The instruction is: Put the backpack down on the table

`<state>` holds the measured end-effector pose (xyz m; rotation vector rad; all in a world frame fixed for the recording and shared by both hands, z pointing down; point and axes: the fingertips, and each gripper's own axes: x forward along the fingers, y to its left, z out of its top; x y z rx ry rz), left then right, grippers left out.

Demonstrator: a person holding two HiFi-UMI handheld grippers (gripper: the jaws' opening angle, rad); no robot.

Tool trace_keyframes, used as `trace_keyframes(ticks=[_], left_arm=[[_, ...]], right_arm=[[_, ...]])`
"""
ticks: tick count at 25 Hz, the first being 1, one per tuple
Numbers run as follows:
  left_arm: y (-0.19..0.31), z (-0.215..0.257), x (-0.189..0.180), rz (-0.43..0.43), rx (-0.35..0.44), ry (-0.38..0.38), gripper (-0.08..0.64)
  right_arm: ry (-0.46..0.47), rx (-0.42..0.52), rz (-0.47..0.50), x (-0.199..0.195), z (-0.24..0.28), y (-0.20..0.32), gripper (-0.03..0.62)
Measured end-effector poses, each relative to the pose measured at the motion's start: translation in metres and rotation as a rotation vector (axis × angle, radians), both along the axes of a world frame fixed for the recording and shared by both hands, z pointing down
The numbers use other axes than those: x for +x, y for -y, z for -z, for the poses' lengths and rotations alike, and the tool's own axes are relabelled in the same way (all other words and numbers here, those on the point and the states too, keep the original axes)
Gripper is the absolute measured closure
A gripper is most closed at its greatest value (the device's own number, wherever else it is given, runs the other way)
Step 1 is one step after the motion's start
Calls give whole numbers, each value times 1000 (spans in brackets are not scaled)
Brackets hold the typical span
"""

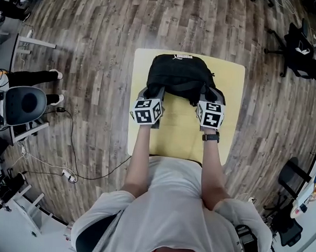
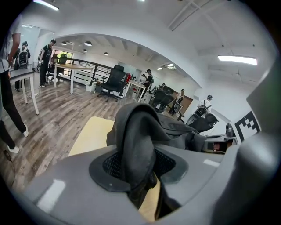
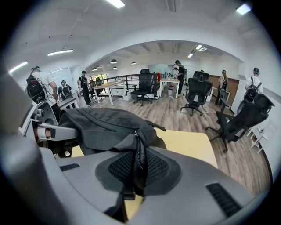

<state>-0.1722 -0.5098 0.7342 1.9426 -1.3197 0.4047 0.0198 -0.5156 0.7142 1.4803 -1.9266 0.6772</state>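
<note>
Left claw [image 2: 139, 173]: clenched on a thick padded band [image 2: 138, 136] of the backpack [image 2: 180, 132], black fabric bulging up between the two dark pads. Right claw [image 3: 136, 171]: clenched too, on a fold of the same bag with a zip [image 3: 139, 151] running through the pinch.

Count from the head view: two claws, left [image 1: 152, 92] and right [image 1: 206, 94], one per hand. Each carries one marker cube [image 1: 146, 111]. One wristwatch [image 1: 210, 137] on the right wrist.

One backpack [image 1: 178, 74], black, held at its near edge, one claw at each near corner. It sits over the far half of the worktop [image 1: 178, 134]. Cannot tell whether its base touches the surface. Only container in reach; nothing of its contents shows. From the right gripper view the bag [image 3: 105, 123] slumps away from the jaws, its top panel creased.

One worktop, pale yellow, rounded corners. Near half bare. Its edge shows beyond the bag in both gripper views [image 2: 90, 136] [image 3: 189, 143].

Beyond: wood-plank floor [image 1: 99, 42] all round. One thin cable [image 1: 73, 140] trails across it to the left of the worktop.

Farther: at least three black office chairs [image 3: 196, 94] in the right gripper view, well apart from the worktop. At least five people [image 3: 83, 81] stand at the far desks, some wearing backpacks of their own.
</note>
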Motion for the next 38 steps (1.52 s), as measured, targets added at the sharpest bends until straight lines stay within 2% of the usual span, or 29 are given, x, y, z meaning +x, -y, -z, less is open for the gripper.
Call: trace_keyframes(ticks=[11, 16, 22, 27, 32, 35, 38], left_arm=[[-19, -47, -1, -92, -83, 40, 408], [-26, -62, -6, -107, -111, 69, 376], [-36, -67, -15, -131, -133, 131, 283], [-50, -50, -28, -97, -105, 88, 234], [-56, -16, -38, -41, -26, 67, 214], [-55, 6, -38, -36, 24, 84, 206], [-56, 29, -38, -33, 68, 96, 202]], right_arm=[[31, -68, -15, 2, -39, -13, 546], [27, -100, 21, 2, -48, -19, 529], [65, -128, 79, 7, -39, -22, 443], [69, -121, 128, 18, -24, -33, 360], [85, -112, 122, 34, -7, -44, 299], [89, -84, 191, 29, 7, -50, 242], [54, -88, 275, 25, 18, -61, 219]])
